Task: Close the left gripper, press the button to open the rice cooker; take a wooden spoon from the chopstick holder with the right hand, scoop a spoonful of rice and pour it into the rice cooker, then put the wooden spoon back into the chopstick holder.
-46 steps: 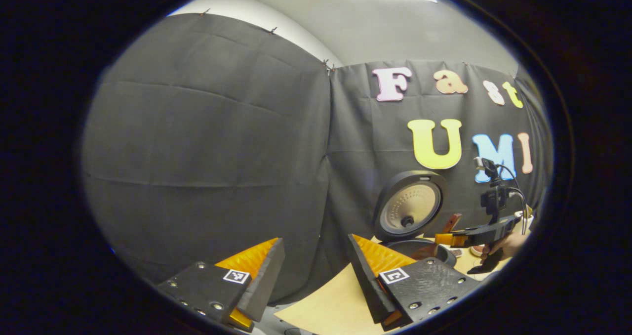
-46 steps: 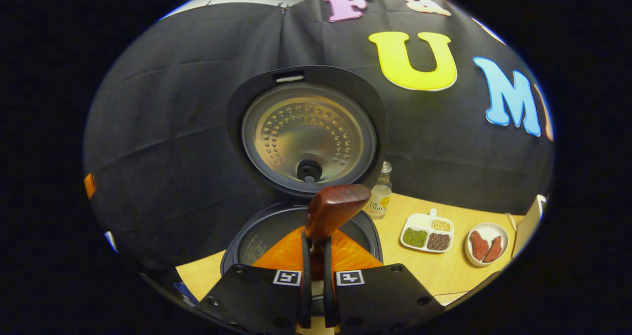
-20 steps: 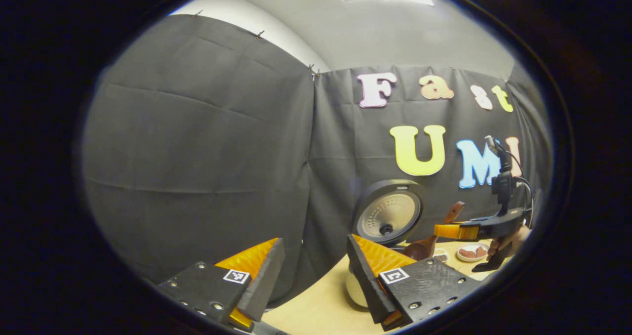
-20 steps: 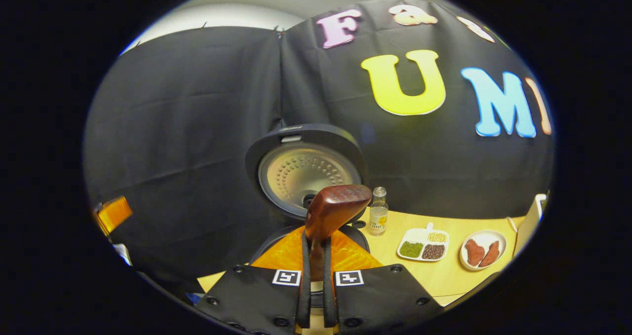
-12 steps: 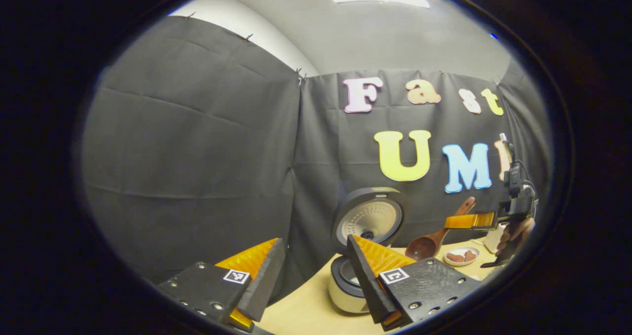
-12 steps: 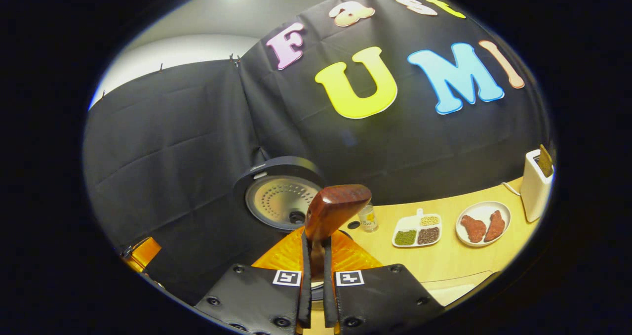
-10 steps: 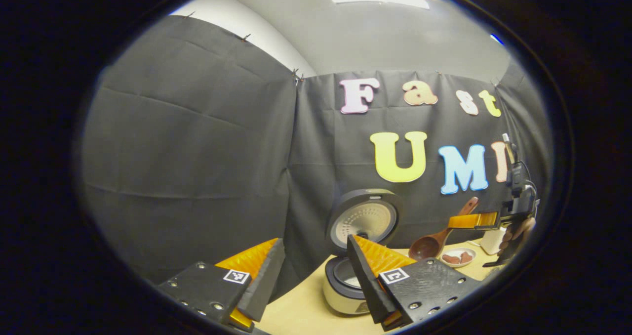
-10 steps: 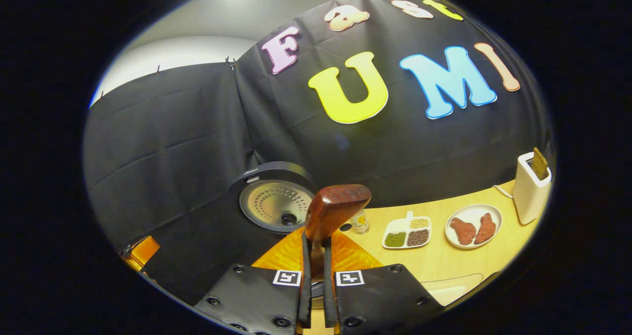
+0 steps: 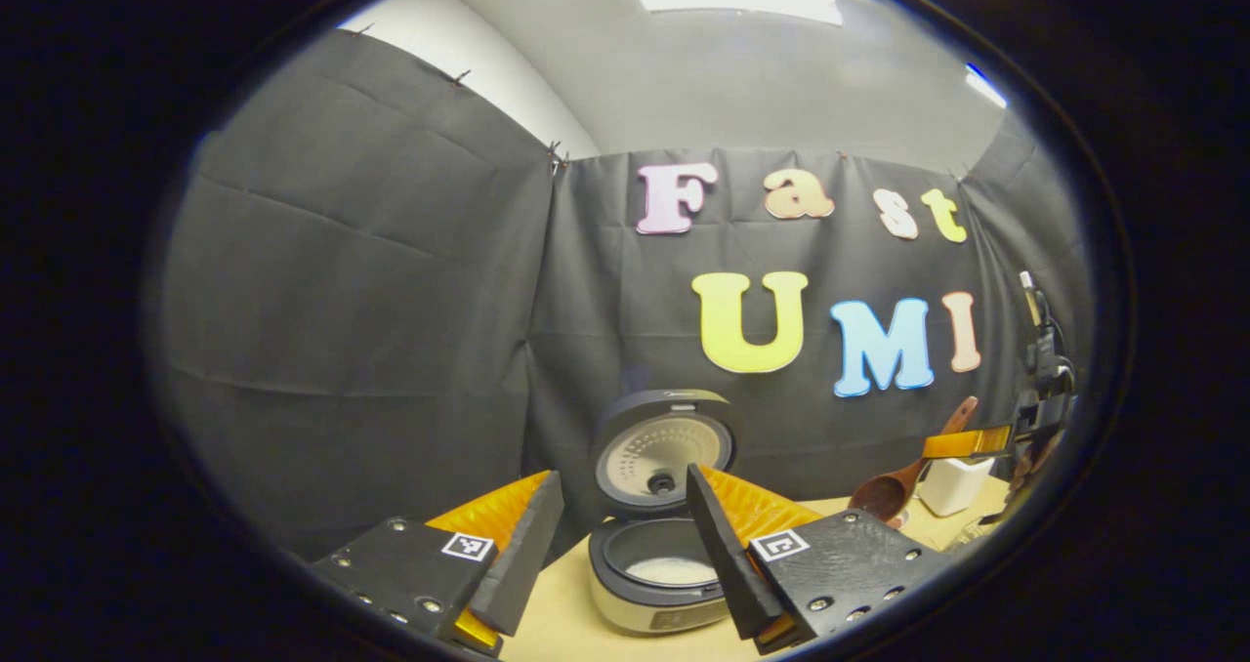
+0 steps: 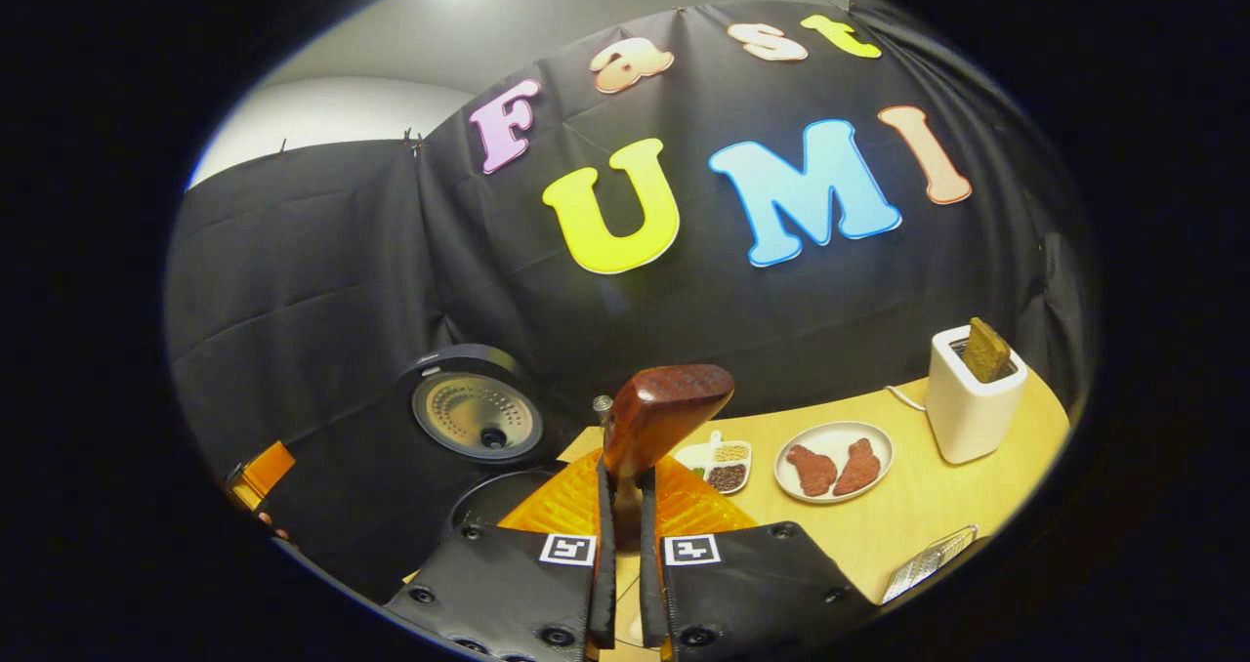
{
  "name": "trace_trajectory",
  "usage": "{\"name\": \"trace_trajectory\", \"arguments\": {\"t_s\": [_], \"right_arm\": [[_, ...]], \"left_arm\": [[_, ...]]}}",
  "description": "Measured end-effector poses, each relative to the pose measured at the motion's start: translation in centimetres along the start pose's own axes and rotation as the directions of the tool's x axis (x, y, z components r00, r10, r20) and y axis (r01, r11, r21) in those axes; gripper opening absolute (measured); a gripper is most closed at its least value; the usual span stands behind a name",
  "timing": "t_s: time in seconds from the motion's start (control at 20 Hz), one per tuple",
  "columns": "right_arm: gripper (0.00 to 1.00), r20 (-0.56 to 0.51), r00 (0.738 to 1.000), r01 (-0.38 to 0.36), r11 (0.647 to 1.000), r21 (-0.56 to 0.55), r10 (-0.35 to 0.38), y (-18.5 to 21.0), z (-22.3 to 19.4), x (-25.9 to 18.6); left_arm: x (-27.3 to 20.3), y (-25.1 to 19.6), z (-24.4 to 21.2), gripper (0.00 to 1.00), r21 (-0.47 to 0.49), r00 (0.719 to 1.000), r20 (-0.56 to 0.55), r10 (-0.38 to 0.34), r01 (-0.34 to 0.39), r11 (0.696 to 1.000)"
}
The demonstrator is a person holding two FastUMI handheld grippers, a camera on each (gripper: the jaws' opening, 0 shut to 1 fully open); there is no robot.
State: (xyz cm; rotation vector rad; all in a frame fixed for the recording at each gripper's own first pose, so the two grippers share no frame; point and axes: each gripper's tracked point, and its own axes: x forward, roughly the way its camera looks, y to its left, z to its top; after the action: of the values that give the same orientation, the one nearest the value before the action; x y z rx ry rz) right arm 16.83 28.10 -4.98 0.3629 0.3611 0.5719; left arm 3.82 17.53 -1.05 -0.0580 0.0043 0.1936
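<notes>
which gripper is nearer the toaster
Right. The right gripper, holding the spoon, hangs close beside the toaster; the left gripper sits by the rice cooker.

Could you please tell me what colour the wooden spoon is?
The wooden spoon is reddish brown, clearest in the right gripper view.
</notes>
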Motion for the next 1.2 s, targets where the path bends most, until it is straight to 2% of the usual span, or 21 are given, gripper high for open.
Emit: {"name": "trace_trajectory", "arguments": {"t_s": [0.6, 0.95, 1.2], "right_arm": [[0.11, 0.043, 0.984, 0.17, 0.985, 0.032, -0.172, -9.4, 1.5, -6.8], [0.11, 0.049, 0.962, 0.265, 0.963, 0.045, -0.267, -14.5, 1.3, -10.7], [0.11, 0.016, 0.94, 0.34, 0.94, 0.035, -0.341, -18.4, -0.5, -13.2]], "left_arm": [[1.0, -4.4, 1.0, 0.78, -0.002, 0.995, 0.027, -0.097, 0.097, 0.995], [0.9, -8.2, 1.1, 0.78, -0.009, 0.987, 0.033, -0.159, 0.159, 0.987], [0.7, -10.6, 0.8, 0.78, -0.02, 0.982, 0.031, -0.189, 0.189, 0.982]]}}
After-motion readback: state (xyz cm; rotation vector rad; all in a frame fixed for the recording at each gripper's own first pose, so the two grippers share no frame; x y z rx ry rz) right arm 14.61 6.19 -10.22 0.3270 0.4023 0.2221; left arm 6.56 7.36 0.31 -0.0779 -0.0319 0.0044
